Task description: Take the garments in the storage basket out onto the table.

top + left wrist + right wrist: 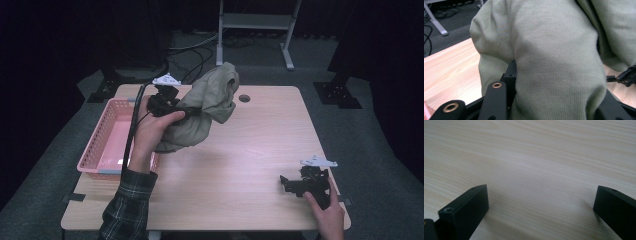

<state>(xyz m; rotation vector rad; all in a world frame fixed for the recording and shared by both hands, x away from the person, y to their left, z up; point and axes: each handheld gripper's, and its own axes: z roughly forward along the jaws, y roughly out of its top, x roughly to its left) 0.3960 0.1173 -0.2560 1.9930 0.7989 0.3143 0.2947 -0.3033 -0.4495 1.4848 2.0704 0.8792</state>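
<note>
**Getting a bunched sweatshirt into the basket**

Holding the grey-green sweatshirt [207, 107] up over the bench [235, 165], the left tongs [172, 107] are clamped on a thick fold of it, just beside the pink basket [97, 145]. Most of the cloth hangs to the right of the grip, so I'd carry it across high enough to clear the rim and let the trailing bulk go in first. The right tongs [287, 182] rest on the bench well apart, jaws spread with nothing between them, free to tuck in stray cloth.
</note>
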